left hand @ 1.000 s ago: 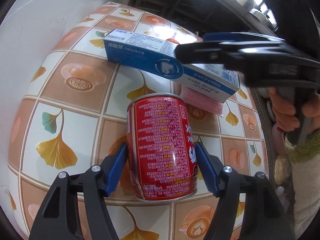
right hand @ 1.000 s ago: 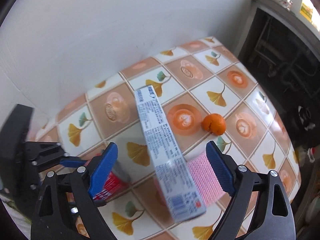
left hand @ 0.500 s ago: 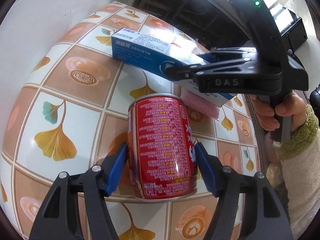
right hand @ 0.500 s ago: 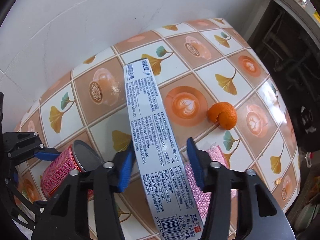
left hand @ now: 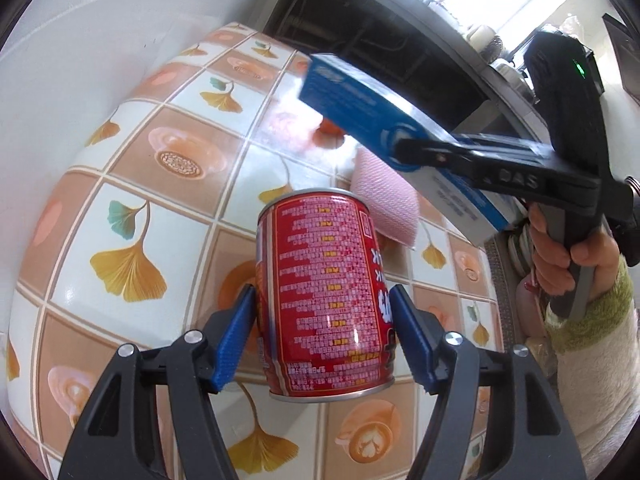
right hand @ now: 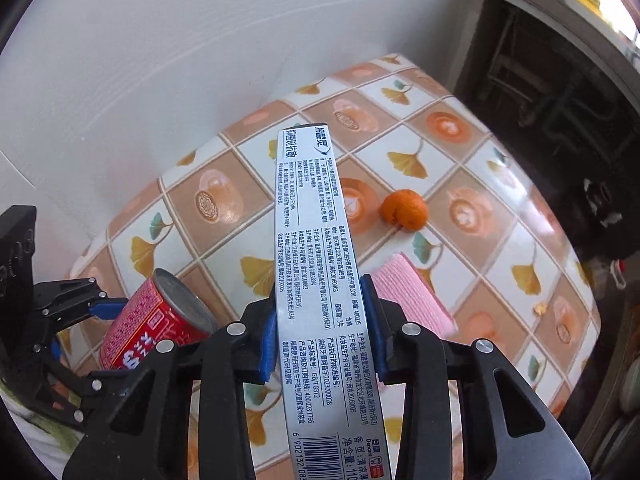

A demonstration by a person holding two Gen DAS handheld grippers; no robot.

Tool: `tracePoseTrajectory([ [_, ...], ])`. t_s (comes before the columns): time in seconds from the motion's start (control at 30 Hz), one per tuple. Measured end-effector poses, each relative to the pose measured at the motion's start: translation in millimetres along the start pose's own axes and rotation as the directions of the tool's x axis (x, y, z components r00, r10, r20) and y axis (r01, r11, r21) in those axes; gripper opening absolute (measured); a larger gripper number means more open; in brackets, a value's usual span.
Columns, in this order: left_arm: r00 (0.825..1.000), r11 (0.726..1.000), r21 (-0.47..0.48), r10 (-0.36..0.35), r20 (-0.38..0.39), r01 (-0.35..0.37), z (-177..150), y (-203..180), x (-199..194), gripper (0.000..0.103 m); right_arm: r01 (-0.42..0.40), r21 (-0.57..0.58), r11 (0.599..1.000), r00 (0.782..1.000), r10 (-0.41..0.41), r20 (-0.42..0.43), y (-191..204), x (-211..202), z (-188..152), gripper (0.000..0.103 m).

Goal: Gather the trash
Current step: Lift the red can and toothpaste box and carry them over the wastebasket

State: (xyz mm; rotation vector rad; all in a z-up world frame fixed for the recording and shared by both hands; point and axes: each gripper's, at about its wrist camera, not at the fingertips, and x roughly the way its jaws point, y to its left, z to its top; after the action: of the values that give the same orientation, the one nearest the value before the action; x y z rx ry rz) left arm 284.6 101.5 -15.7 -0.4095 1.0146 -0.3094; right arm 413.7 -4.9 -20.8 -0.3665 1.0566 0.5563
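Right wrist view shows your right gripper (right hand: 322, 336) has just closed on the toothpaste box (right hand: 316, 272), left gripper (left hand: 322, 338) clamps the red can (left hand: 324, 300); orange peel (right hand: 404, 213) and pink cloth (right hand: 408, 292) remain

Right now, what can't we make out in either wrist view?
- Toothpaste box: near end cut off by the right-wrist frame's bottom edge; blurred in the left-wrist view.
- Red can: base hidden behind the left gripper in the right-wrist view.
- Pink cloth: partly covered by can and box.
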Motion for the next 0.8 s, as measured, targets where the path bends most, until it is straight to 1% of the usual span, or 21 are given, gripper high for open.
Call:
tracePoseTrajectory([
  [0.17, 0.999, 0.999, 0.039, -0.038, 0.015, 0.037, -6, -23, -13, 0.065, 0.01, 0.113, 0.994, 0.997, -0.02, 0.081, -13, -52, -44, 0.033],
  [0.27, 0.998, 0.995, 0.082, -0.065, 0.014, 0.064, -9, -44, -18, 0.065, 0.039, 0.188, 0.981, 0.989, -0.065, 0.135, -19, -88, -80, 0.033],
  [0.33, 0.996, 0.988, 0.123, -0.094, 0.009, 0.092, -12, -63, -22, 0.065, 0.048, 0.249, 0.967, 0.982, -0.091, 0.168, -25, -113, -109, 0.033],
  [0.43, 0.99, 0.973, 0.184, -0.144, -0.006, 0.142, -17, -93, -26, 0.065, 0.084, 0.358, 0.93, 0.966, -0.164, 0.199, -34, -152, -164, 0.033],
  [0.47, 0.987, 0.967, 0.2, -0.159, -0.012, 0.158, -18, -102, -26, 0.065, 0.101, 0.409, 0.907, 0.959, -0.198, 0.201, -38, -167, -190, 0.033],
  [0.5, 0.983, 0.957, 0.224, -0.182, -0.023, 0.182, -20, -115, -25, 0.065, 0.109, 0.441, 0.891, 0.955, -0.217, 0.201, -41, -176, -207, 0.033],
  [0.53, 0.978, 0.946, 0.249, -0.203, -0.039, 0.206, -23, -130, -24, 0.065, 0.127, 0.49, 0.862, 0.948, -0.25, 0.195, -45, -189, -233, 0.033],
  [0.57, 0.974, 0.935, 0.273, -0.222, -0.055, 0.228, -25, -143, -21, 0.065, 0.142, 0.523, 0.84, 0.942, -0.276, 0.189, -48, -197, -252, 0.033],
  [0.6, 0.97, 0.925, 0.289, -0.235, -0.068, 0.245, -28, -155, -18, 0.065, 0.157, 0.563, 0.812, 0.936, -0.304, 0.176, -52, -206, -275, 0.033],
  [0.63, 0.964, 0.913, 0.308, -0.251, -0.088, 0.266, -31, -168, -14, 0.065, 0.174, 0.612, 0.772, 0.929, -0.334, 0.158, -56, -215, -302, 0.033],
  [0.67, 0.956, 0.898, 0.328, -0.27, -0.117, 0.294, -35, -184, -9, 0.065, 0.185, 0.646, 0.741, 0.924, -0.355, 0.143, -58, -221, -322, 0.033],
  [0.73, 0.938, 0.87, 0.353, -0.301, -0.172, 0.344, -43, -212, 2, 0.065, 0.201, 0.721, 0.664, 0.914, -0.391, 0.106, -63, -231, -370, 0.033],
  [0.77, 0.924, 0.85, 0.368, -0.318, -0.215, 0.378, -50, -233, 11, 0.065, 0.208, 0.751, 0.626, 0.911, -0.404, 0.084, -63, -233, -391, 0.033],
  [0.8, 0.915, 0.836, 0.379, -0.324, -0.241, 0.396, -54, -246, 17, 0.065, 0.215, 0.774, 0.595, 0.908, -0.413, 0.065, -64, -235, -408, 0.033],
])
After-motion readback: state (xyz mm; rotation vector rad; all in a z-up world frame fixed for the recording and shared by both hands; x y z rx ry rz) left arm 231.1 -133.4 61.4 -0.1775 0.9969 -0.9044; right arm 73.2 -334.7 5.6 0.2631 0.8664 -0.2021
